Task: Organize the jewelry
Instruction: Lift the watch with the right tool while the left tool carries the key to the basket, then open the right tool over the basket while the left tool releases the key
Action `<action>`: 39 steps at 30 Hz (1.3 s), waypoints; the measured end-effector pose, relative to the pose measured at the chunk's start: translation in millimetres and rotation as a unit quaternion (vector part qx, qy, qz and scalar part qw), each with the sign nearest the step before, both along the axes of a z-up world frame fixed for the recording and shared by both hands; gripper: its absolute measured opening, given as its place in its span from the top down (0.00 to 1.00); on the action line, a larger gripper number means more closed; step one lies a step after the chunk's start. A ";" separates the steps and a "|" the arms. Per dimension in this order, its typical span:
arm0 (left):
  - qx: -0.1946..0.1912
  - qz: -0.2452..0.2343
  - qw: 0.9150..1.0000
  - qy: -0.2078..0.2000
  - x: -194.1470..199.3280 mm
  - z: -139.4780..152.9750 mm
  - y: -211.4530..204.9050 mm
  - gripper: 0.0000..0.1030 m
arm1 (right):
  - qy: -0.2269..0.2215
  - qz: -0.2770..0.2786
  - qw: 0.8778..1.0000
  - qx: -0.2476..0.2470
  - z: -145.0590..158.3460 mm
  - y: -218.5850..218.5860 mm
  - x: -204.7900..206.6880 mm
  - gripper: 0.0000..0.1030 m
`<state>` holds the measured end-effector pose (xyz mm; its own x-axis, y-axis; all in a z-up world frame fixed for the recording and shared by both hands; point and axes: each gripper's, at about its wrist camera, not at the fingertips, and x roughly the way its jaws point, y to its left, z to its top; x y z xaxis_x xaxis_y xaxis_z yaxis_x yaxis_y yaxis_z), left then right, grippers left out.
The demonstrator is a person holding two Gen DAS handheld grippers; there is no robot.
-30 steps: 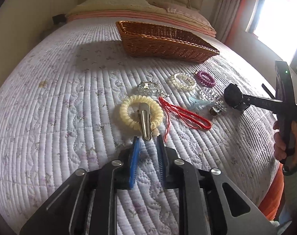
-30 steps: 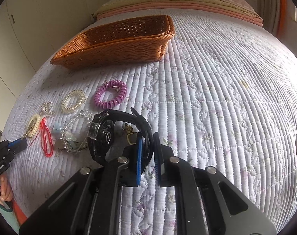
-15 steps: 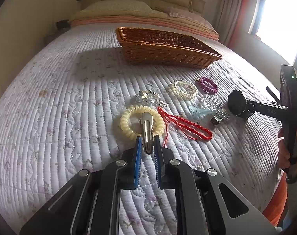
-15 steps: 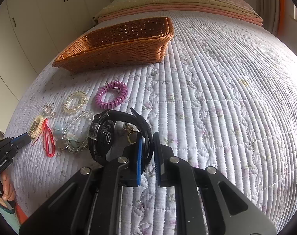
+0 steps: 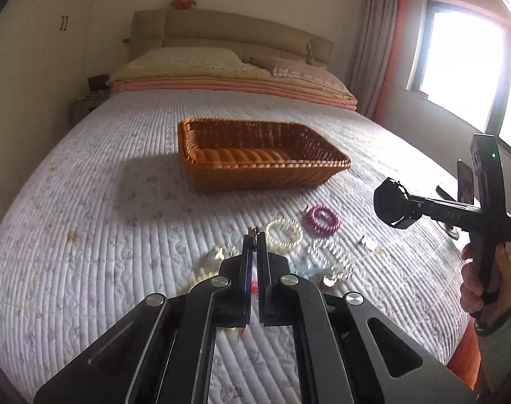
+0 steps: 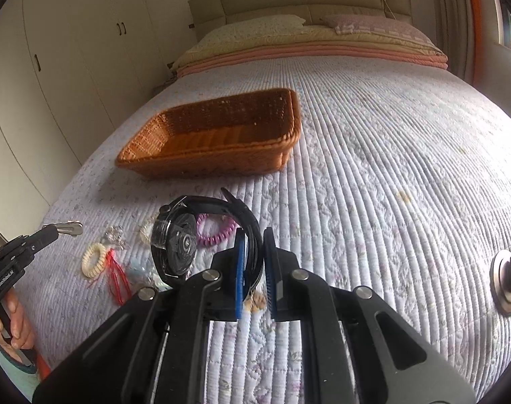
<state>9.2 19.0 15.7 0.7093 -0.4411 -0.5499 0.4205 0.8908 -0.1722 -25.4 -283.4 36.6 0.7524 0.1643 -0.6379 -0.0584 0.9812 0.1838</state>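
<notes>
Bed (image 6: 390, 168): quilted, carrying everything.
Basket (image 6: 222, 141): wicker, mid-bed, beyond the jewelry.
Right tongs (image 6: 253, 262): clamped on black watch (image 6: 178, 249), held above quilt.
Left tongs (image 5: 254, 252): pinching metal hair clip (image 6: 68, 228), above the bracelets.

Both grippers are built of matte black angular plates fastened with round silver screws, and blue ribbed pads are fitted inside the fingers (image 6: 239, 269). White lettering is printed on the left gripper (image 6: 58, 230), and a small green light is seen on the right gripper (image 5: 388, 207) (near its upper end). A pale greenish sleeve (image 5: 504, 333) is worn
</notes>
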 end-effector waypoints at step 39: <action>-0.005 -0.004 1.000 0.027 174.1 -9.9 -61.2 0.58 | 0.110 0.009 0.994 0.020 -8.8 19.8 220.2 0.77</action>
<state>183.3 -42.2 5.8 0.6744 -0.4532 -0.5829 0.4179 0.8851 -0.2047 194.8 -263.5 27.8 0.5912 0.2052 -0.7800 -0.0308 0.9721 0.2324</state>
